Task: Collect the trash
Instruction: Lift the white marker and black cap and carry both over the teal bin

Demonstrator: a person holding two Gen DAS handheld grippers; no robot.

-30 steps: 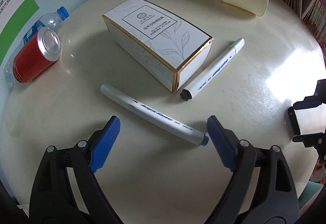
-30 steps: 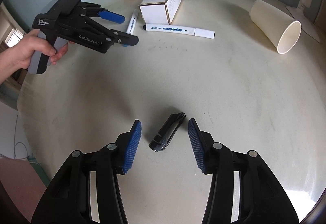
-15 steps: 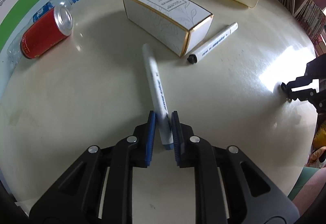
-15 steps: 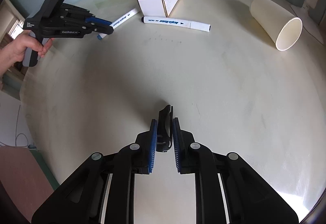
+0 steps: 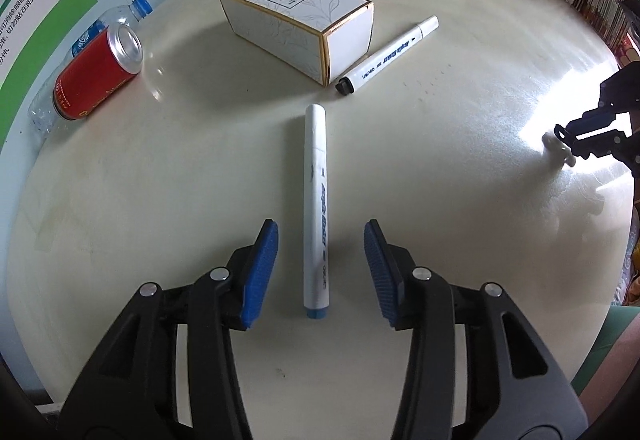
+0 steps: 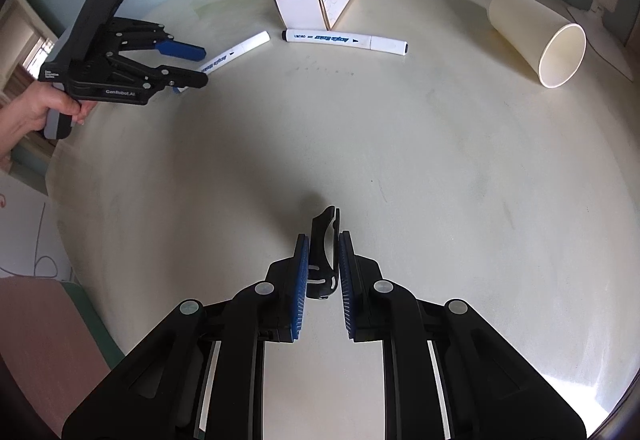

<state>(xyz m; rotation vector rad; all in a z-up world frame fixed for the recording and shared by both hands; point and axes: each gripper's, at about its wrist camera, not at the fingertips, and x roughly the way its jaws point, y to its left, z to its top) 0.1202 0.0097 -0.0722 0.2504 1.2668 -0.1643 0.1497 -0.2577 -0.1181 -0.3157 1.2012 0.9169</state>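
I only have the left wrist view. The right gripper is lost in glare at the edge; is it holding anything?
Observer: Yes. The right gripper is shut on a black clip.
Reviewer: Anything inside the cup?
Observer: No. The right wrist view looks into the cup, and it is empty.
Reviewer: What holds the left gripper?
Observer: A bare hand grips the handle of the left gripper.

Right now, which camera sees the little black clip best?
The right wrist view: the black clip sits close up between the right gripper pads. The left wrist view shows only that gripper far off in glare; the clip can't be made out.
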